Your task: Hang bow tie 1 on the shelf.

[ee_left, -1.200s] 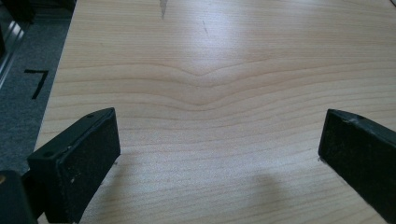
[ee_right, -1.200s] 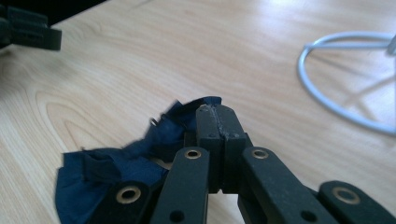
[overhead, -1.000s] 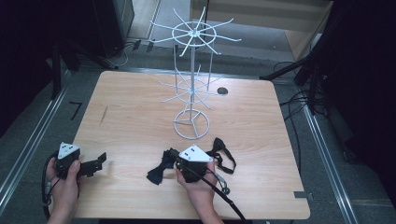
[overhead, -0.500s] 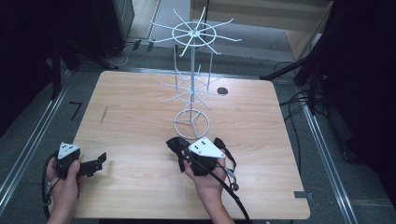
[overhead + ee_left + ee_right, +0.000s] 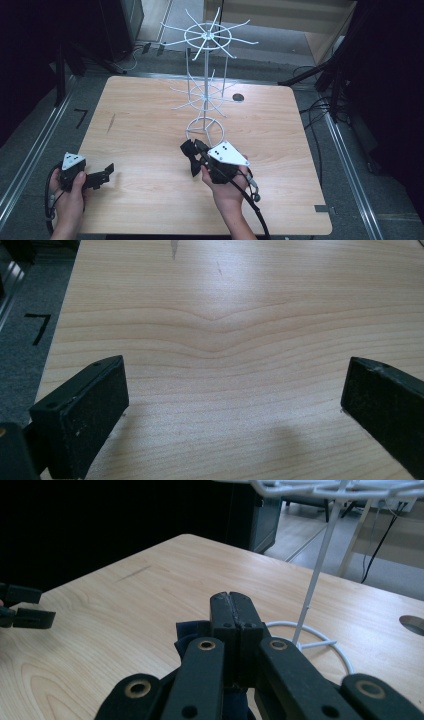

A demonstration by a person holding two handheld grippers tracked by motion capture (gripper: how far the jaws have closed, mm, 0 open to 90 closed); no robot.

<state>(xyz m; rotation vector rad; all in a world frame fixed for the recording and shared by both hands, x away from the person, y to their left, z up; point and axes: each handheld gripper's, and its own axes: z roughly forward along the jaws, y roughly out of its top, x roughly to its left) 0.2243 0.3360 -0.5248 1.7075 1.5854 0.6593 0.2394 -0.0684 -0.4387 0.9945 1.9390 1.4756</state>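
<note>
Dark blue cloth hangs pinched in the right hand-held gripper, jaws clamped tight on it, just at six o'clock of the white wire rack. Left hand-held gripper stands wide and empty over the tabletop at eight o'clock.

The dark cloth is a small, crumpled piece of dark navy fabric (almost black from the high view). It is pinched between the closed jaws of the right gripper, bunched into loose folds that hang below and to the side of them. It sits lifted off the wooden table, just in front of the round base ring of the white wire rack. In the right gripper view, 1 blue fold of the cloth peeks out left of the jaws.
</note>
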